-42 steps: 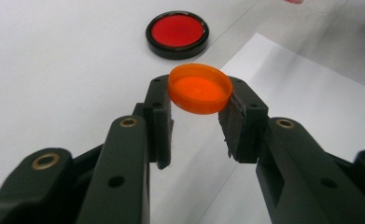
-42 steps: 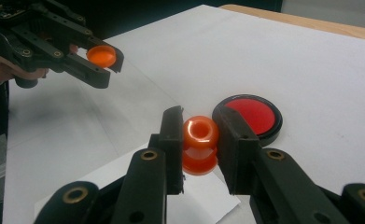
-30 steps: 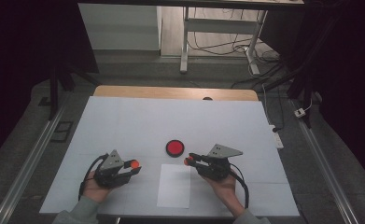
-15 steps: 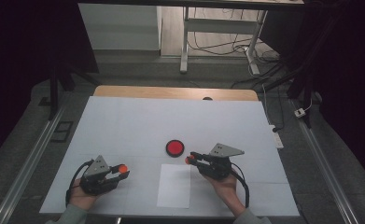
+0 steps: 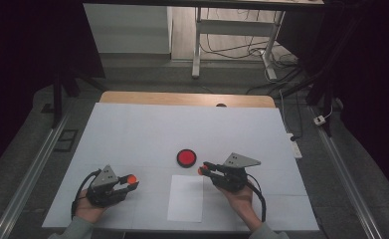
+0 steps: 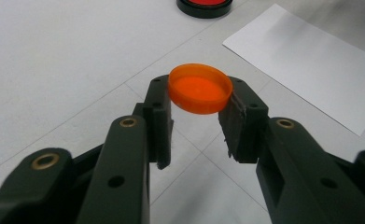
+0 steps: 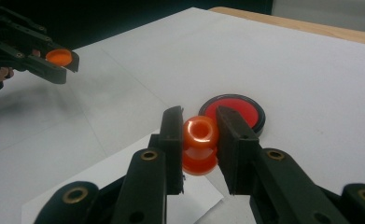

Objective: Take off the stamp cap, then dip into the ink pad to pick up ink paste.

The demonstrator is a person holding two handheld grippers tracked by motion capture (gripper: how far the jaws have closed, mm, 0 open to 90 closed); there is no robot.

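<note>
My left gripper (image 5: 130,181) (image 6: 200,105) is shut on a small orange cap (image 6: 200,88) (image 5: 132,178), held just above the white table at the front left. The cap (image 7: 59,57) also appears far off in the right gripper view, between that gripper's jaws. My right gripper (image 5: 202,170) (image 7: 200,140) is shut on an orange spool-shaped piece (image 7: 200,144) (image 5: 201,171), over the top edge of a white paper sheet (image 5: 185,198) (image 6: 311,60). A red disc with a black rim (image 5: 186,157) (image 7: 238,111) (image 6: 204,4) lies just beyond the right jaws.
The white table cover (image 5: 182,134) has a wooden strip (image 5: 187,98) along its far edge. Metal rails (image 5: 28,174) run along both sides. A desk frame and cables (image 5: 261,45) stand on the floor beyond.
My left gripper has moved left and toward the front edge with the orange cap, away from the right gripper. The right gripper has stayed in place.
</note>
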